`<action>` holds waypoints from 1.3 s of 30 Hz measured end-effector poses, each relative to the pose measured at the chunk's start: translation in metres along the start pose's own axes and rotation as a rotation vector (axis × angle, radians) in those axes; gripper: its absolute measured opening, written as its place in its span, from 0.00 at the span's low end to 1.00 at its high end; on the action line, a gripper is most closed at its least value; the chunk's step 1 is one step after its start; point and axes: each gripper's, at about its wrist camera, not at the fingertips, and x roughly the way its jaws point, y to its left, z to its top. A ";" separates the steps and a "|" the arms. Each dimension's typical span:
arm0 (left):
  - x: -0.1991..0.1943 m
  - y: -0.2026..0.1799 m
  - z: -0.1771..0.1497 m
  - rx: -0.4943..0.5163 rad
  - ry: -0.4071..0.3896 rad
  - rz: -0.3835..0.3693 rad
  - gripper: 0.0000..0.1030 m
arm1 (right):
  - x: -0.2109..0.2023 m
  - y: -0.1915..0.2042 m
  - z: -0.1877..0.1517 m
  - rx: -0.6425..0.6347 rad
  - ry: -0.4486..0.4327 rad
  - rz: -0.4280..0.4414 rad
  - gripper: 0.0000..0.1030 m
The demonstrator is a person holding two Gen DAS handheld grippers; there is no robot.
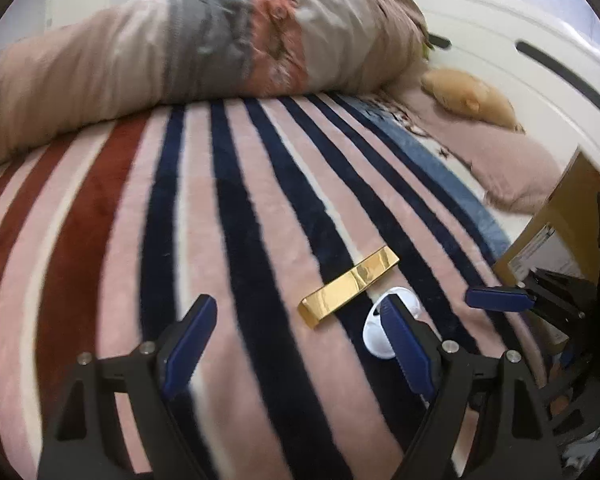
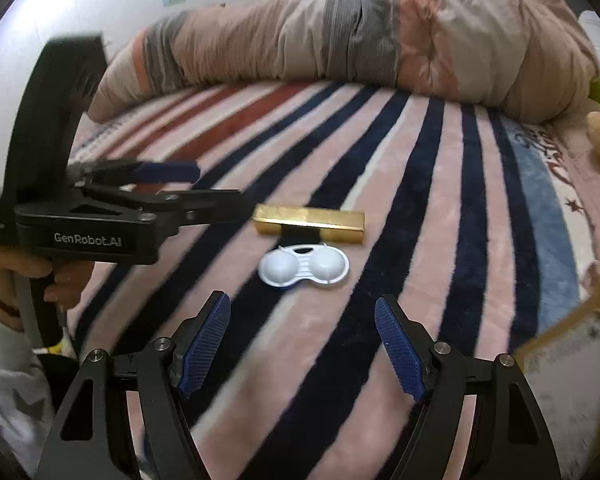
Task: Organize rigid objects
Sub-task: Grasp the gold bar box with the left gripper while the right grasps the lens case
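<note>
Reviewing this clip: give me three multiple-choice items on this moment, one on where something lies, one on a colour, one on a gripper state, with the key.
1. In the right wrist view, where does the white two-cup plastic case lie relative to the gold bar-shaped box?
A. On top of it
B. Just in front of it, nearer the camera
C. Far behind it

2. What colour are the gripping pads of the hand-held grippers?
A. Blue
B. Red
C. Yellow

3. What is the state of the right hand-held gripper?
A. Shut on the case
B. Shut on the box
C. Open, holding nothing

Key: 1 B, the case sits just below the box on the striped blanket. 2 A, the pads show blue. 3 C, its fingers stand wide apart over bare blanket.
</note>
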 end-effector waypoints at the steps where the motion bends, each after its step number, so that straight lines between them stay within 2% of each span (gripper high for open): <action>1: 0.009 -0.002 0.002 0.016 0.007 -0.026 0.78 | 0.006 -0.001 -0.001 -0.004 0.009 -0.003 0.70; 4: 0.027 -0.006 0.007 0.041 0.021 -0.051 0.69 | 0.026 -0.008 -0.002 -0.002 0.034 0.008 0.70; 6: 0.041 -0.007 0.008 0.047 0.049 -0.076 0.57 | 0.032 -0.013 -0.003 0.005 0.037 0.025 0.70; 7: 0.046 -0.008 0.009 0.048 0.059 -0.093 0.55 | 0.032 -0.014 -0.004 0.003 0.034 0.030 0.70; 9: 0.048 -0.012 0.010 0.063 0.065 -0.102 0.45 | 0.031 -0.013 -0.004 -0.006 0.029 0.035 0.70; 10: 0.047 -0.014 0.010 0.071 0.067 -0.102 0.43 | 0.031 -0.012 -0.005 -0.008 0.027 0.035 0.70; 12: 0.044 -0.017 0.008 0.080 0.069 -0.108 0.30 | 0.031 -0.011 -0.005 -0.013 0.027 0.033 0.70; 15: 0.037 -0.014 -0.001 0.061 0.073 -0.119 0.18 | 0.030 -0.009 -0.007 -0.009 0.025 0.033 0.70; 24: -0.004 -0.002 -0.041 -0.001 0.083 -0.088 0.15 | 0.031 0.012 -0.005 -0.056 0.028 0.016 0.70; 29: 0.005 -0.001 -0.041 -0.025 0.083 -0.079 0.16 | 0.043 0.019 -0.002 -0.079 0.039 -0.063 0.70; 32: 0.011 -0.002 -0.036 -0.033 0.063 -0.073 0.15 | 0.046 0.015 0.000 -0.048 0.027 -0.064 0.70; 36: 0.022 0.000 -0.034 -0.064 0.049 -0.069 0.15 | 0.051 0.010 0.007 -0.041 0.025 -0.093 0.60; 39: 0.023 0.001 -0.031 -0.061 0.048 -0.069 0.15 | 0.052 0.011 0.009 -0.055 0.030 -0.104 0.57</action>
